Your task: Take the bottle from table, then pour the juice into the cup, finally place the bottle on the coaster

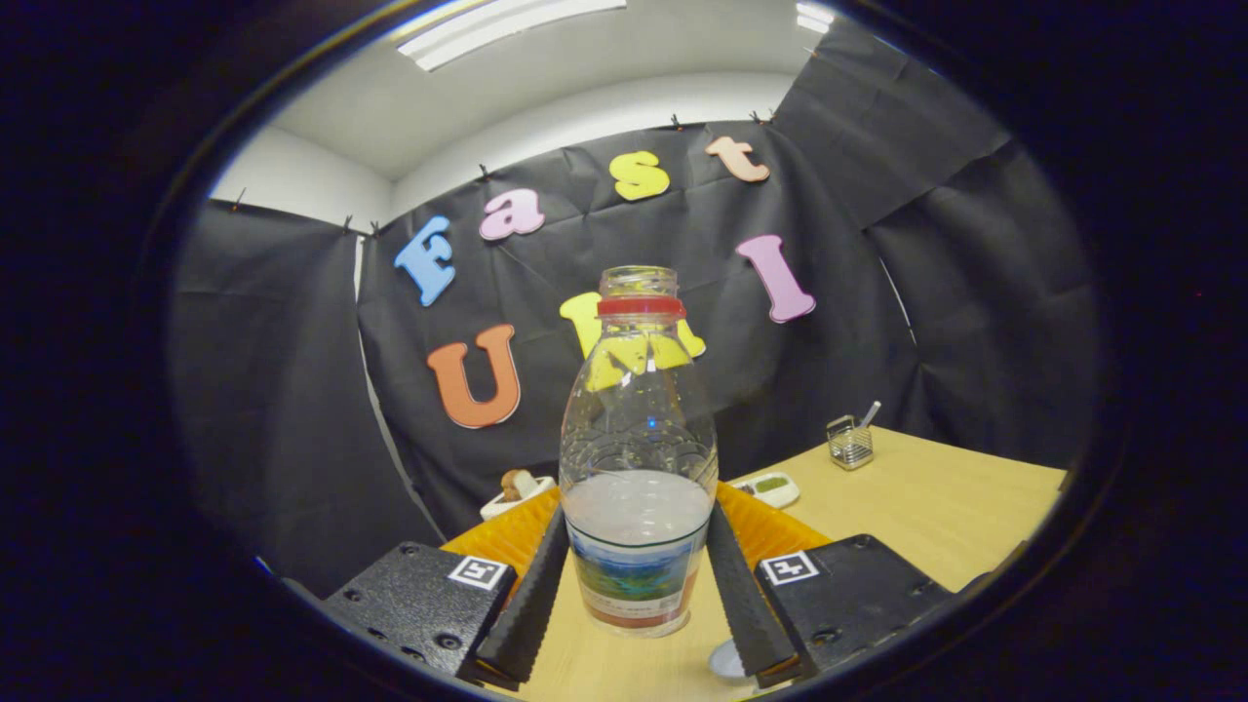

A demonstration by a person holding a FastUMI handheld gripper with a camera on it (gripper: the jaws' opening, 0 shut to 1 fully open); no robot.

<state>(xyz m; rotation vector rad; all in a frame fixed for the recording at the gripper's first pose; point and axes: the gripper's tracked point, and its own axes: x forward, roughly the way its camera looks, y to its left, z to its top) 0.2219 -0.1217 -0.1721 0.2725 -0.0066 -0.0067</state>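
Observation:
A clear plastic bottle (pixel 639 458) stands upright between my two fingers, uncapped, with a red ring at its neck. Whitish juice fills its lower part, level with the top of a colourful label. My gripper (pixel 639 517) is shut on the bottle, one finger pressing on each side at label height. The bottle's base is over the wooden table (pixel 936 507); I cannot tell whether it touches it. A small pale round edge (pixel 726 663) peeks out under the right finger; what it is stays unclear.
An orange ribbed object (pixel 770 531) lies just beyond the fingers, behind the bottle. Farther back sit a white dish with brown bits (pixel 517 492), a small white item with a green patch (pixel 775 487) and a wire basket with a spoon (pixel 850 444).

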